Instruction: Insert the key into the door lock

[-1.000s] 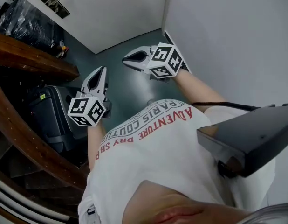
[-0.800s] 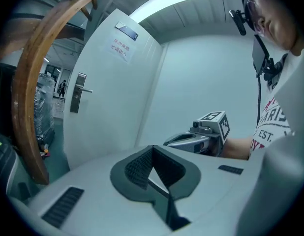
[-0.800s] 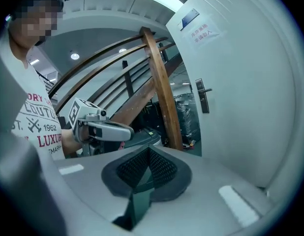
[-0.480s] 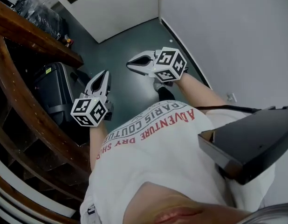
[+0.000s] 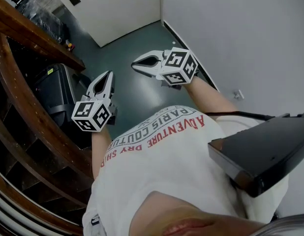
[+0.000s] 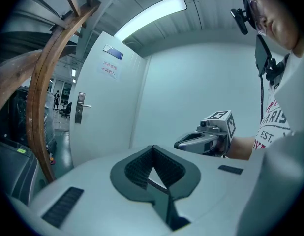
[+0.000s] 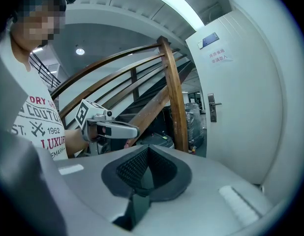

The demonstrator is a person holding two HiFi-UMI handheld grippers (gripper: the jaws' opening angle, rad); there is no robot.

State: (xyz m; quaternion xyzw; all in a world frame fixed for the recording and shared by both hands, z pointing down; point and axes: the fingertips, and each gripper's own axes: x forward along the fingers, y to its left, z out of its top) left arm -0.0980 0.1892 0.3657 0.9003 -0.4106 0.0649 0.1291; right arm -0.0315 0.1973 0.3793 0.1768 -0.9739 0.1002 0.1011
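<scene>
Pale greys, brown wood and a dash of red.
The door (image 5: pixel 117 9) is white with a small blue sign (image 6: pixel 113 52); beside it the wall (image 5: pixel 240 33) is pale grey and the floor (image 5: pixel 127 43) dark green-grey. The railing (image 5: pixel 24 107) is brown wood. The left hand-held gripper (image 5: pixel 107 75) and right hand-held gripper (image 5: pixel 137 63) are light grey with black ribbed pads (image 6: pixel 135 168); their cubes (image 5: pixel 91 114) carry black-and-white square markers. The shirt (image 5: pixel 167 166) is white with red and grey lettering.

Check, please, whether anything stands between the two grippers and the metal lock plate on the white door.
Nothing visible does. The metal lock plate on the white door lies ahead of the left gripper and right gripper across dark green floor; the curved wooden stair rail stands off to the left.
</scene>
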